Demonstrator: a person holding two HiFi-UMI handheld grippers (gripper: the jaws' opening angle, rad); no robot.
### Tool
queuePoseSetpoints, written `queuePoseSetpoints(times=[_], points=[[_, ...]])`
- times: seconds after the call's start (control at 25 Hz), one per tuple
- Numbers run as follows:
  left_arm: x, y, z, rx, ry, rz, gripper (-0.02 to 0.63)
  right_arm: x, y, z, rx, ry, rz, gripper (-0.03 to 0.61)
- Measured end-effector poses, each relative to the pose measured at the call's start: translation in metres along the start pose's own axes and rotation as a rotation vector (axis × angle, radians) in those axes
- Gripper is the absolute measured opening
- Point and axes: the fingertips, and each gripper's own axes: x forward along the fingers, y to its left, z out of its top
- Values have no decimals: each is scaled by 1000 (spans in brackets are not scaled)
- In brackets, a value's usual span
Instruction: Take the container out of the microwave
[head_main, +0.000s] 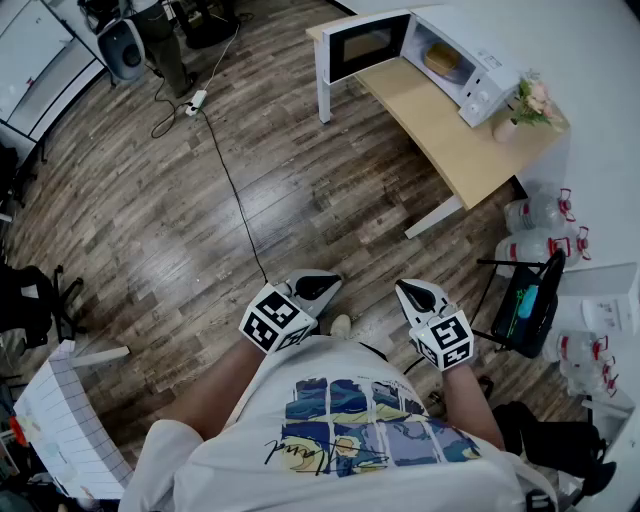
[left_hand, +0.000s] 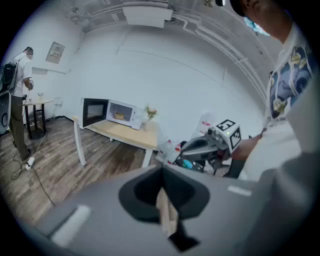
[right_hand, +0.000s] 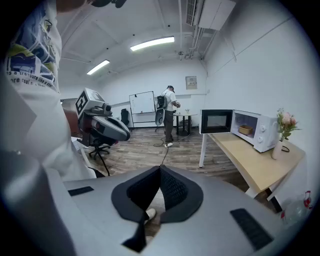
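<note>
A white microwave (head_main: 455, 62) stands with its door (head_main: 362, 45) swung open at the far end of a wooden table (head_main: 450, 130). Inside it sits a tan container (head_main: 443, 60), which also shows in the right gripper view as a container (right_hand: 245, 130) and, small, in the left gripper view as a container (left_hand: 119, 116). Both grippers hang close to the person's waist, far from the table. My left gripper (head_main: 318, 287) and my right gripper (head_main: 418, 295) are shut with nothing held. In each gripper view the jaws meet at a closed point, at left gripper (left_hand: 162, 170) and right gripper (right_hand: 160, 171).
A pink flower vase (head_main: 520, 112) stands beside the microwave. A power cable (head_main: 232, 190) runs across the wood floor. Water bottles (head_main: 540, 225) and a black chair (head_main: 525, 305) crowd the right side. A person (right_hand: 169, 115) stands at a far table.
</note>
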Motion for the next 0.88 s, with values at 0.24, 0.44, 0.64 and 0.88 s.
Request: queuePoseSetpoints(times=[0.24, 0.44, 0.64, 0.88], points=[[7, 31, 20, 3, -25, -27, 9, 16, -20, 10, 5, 16, -40, 6], [19, 91, 46, 10, -43, -77, 9, 59, -48, 34, 28, 41, -92, 6], [7, 171, 82, 30, -58, -103, 9, 136, -72, 88, -9, 76, -87, 6], [-27, 248, 95, 50, -50, -108, 9, 216, -106, 146, -91, 79, -131, 8]])
